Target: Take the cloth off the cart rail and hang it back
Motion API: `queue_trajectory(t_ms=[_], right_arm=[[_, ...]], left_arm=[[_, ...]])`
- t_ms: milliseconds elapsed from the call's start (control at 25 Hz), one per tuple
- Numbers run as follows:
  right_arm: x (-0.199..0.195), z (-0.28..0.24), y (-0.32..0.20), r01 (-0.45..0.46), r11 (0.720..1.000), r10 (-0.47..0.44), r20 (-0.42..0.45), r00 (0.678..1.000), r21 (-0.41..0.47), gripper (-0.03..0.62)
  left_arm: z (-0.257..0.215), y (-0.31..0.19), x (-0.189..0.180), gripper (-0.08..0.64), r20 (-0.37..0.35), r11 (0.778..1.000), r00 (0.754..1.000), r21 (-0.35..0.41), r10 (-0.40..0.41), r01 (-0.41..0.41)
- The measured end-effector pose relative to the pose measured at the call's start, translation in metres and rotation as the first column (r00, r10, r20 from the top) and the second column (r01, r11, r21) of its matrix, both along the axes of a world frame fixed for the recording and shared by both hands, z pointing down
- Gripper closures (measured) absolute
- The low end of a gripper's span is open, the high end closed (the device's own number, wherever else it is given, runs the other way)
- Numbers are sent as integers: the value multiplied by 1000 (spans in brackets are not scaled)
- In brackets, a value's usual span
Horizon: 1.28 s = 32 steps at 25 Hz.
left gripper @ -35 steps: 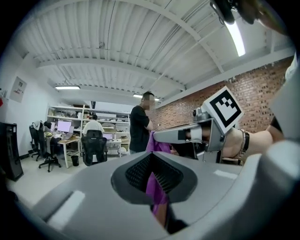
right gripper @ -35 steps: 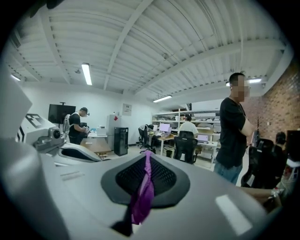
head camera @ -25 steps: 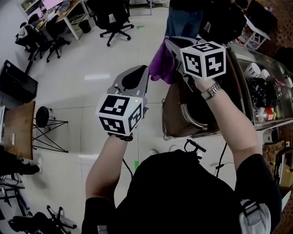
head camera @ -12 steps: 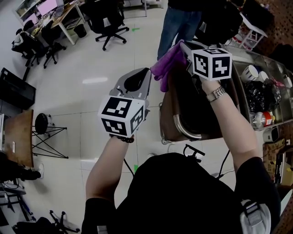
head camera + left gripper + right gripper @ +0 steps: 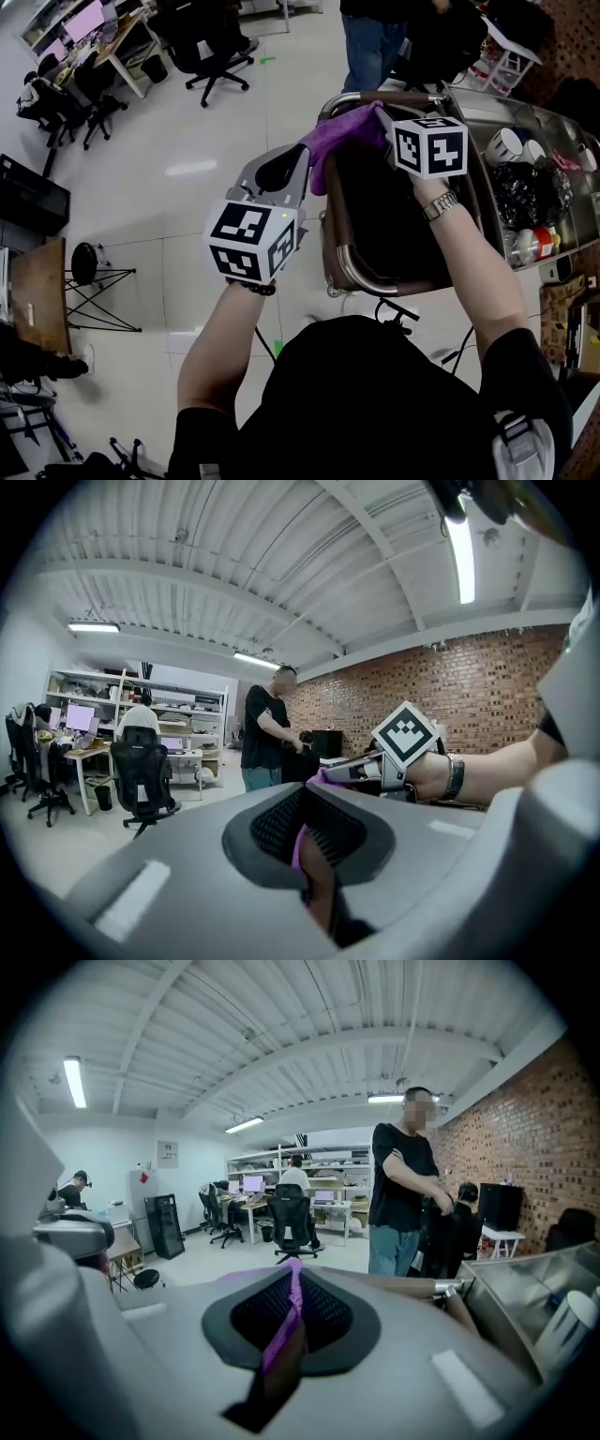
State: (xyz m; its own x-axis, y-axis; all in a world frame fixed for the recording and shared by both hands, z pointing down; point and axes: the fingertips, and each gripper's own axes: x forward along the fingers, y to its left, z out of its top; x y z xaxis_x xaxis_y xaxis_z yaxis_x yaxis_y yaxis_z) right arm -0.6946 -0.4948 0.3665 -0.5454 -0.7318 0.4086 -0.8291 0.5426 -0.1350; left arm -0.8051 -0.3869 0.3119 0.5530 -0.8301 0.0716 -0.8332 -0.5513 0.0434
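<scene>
The cloth (image 5: 342,139), a purple one, is stretched between the two tools above the far corner of the cart rail (image 5: 336,246); whether it touches the rail I cannot tell. The left tool (image 5: 302,157) is clamped on one edge, with a purple strip pinched between its jaws. The right tool (image 5: 382,114) is likewise closed on the other end. Each tool carries a cube (image 5: 251,242) printed with black-and-white square markers. On the steel cart (image 5: 487,101) stand white cups (image 5: 506,145), a black bag (image 5: 530,187) and a bottle (image 5: 530,242) whose red label is too small to read. A person in jeans (image 5: 373,47) stands just beyond the cart
</scene>
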Motion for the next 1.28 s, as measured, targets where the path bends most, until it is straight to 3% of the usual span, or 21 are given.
queue_trajectory(t_ms=[200, 360, 520, 720, 960, 1280], right_arm=[[9, 30, -4, -18, 999, 15, -50, 999, -51, 561], [12, 43, -9, -34, 996, 28, -73, 997, -83, 454], [14, 50, -7, -28, 994, 20, -72, 997, -104, 448], [7, 33, 6, -4, 998, 0, -70, 998, -55, 448], [-6, 13, 33, 21, 1000, -21, -52, 998, -7, 489], [-20, -34, 86, 1, 992, 1, -13, 1000, 128, 585]], left_arm=[[3, -4, 12, 558, 10, 1000, 1000, -5, 12, -12], [4, -8, 12, 558, 13, 1000, 1000, -5, 18, -18], [5, -9, 15, 558, 15, 1000, 1000, -7, 23, -23], [2, -5, 17, 558, 13, 999, 999, 0, 34, -34], [-3, 8, 15, 558, 9, 998, 998, 10, 55, -55], [-13, 39, 9, 558, 2, 994, 994, 31, 107, -107]])
